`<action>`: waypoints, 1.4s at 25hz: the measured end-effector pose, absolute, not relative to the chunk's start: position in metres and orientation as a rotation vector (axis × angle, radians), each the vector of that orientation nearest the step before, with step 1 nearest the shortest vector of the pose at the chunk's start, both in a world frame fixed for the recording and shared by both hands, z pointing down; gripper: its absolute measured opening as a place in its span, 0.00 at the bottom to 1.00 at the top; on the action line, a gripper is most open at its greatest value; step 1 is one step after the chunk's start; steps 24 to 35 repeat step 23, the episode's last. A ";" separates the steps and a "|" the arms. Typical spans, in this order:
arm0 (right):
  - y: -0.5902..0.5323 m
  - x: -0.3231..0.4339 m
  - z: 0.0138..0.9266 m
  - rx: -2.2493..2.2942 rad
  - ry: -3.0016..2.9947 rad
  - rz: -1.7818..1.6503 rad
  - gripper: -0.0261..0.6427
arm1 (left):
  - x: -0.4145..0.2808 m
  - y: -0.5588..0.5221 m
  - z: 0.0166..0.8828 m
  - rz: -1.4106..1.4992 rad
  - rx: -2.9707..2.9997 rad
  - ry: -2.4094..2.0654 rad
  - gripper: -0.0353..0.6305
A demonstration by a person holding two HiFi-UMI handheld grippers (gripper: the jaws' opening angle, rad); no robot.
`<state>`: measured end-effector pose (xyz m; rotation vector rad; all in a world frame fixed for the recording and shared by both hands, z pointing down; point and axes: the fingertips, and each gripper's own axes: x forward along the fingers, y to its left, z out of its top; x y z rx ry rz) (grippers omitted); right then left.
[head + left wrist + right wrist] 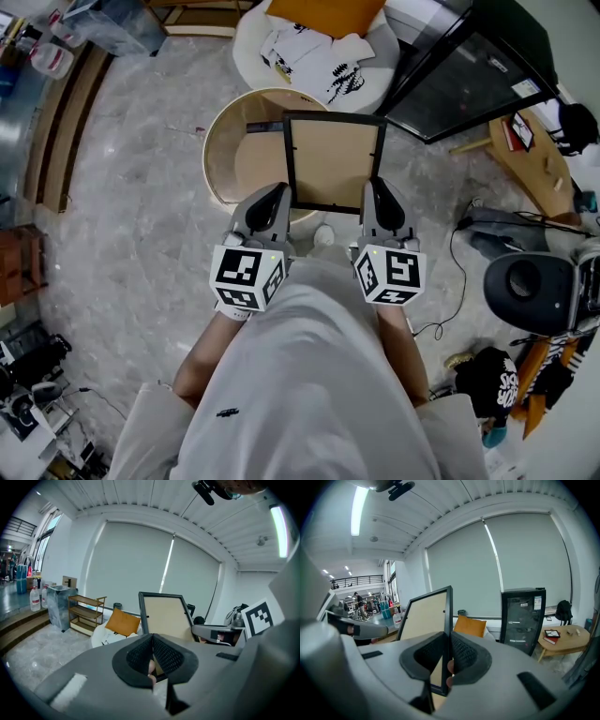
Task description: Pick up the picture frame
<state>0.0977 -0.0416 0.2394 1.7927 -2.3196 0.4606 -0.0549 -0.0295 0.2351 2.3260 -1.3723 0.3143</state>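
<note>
The picture frame has a thin black border and a tan backing, and it is held up in the air above a round wooden table. My left gripper is shut on its lower left edge and my right gripper is shut on its lower right edge. In the left gripper view the picture frame rises upright beyond the closed jaws of the left gripper. From the right gripper view the picture frame shows edge-on, its black side rail pinched in the right gripper.
The round wooden table stands just below the frame. A white beanbag with an orange cushion lies beyond it. A black glass-door cabinet and a small wooden side table are at the right. Cables and gear lie on the floor right.
</note>
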 end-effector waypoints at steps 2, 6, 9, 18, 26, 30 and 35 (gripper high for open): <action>-0.041 0.098 0.240 1.794 -2.319 0.466 0.10 | -0.055 -0.029 0.236 0.316 2.324 -1.370 0.06; -0.040 0.099 0.241 1.800 -2.313 0.473 0.10 | -0.056 -0.027 0.238 0.320 2.320 -1.368 0.06; -0.038 0.100 0.241 1.802 -2.312 0.476 0.10 | -0.056 -0.026 0.238 0.322 2.319 -1.367 0.06; -0.037 0.103 0.245 1.813 -2.299 0.495 0.10 | -0.056 -0.024 0.242 0.331 2.310 -1.358 0.06; -0.040 0.103 0.247 1.815 -2.298 0.497 0.10 | -0.055 -0.028 0.243 0.332 2.313 -1.355 0.06; -0.040 0.103 0.247 1.815 -2.298 0.497 0.10 | -0.055 -0.028 0.243 0.332 2.313 -1.355 0.06; -0.040 0.103 0.247 1.815 -2.298 0.497 0.10 | -0.055 -0.028 0.243 0.332 2.313 -1.355 0.06</action>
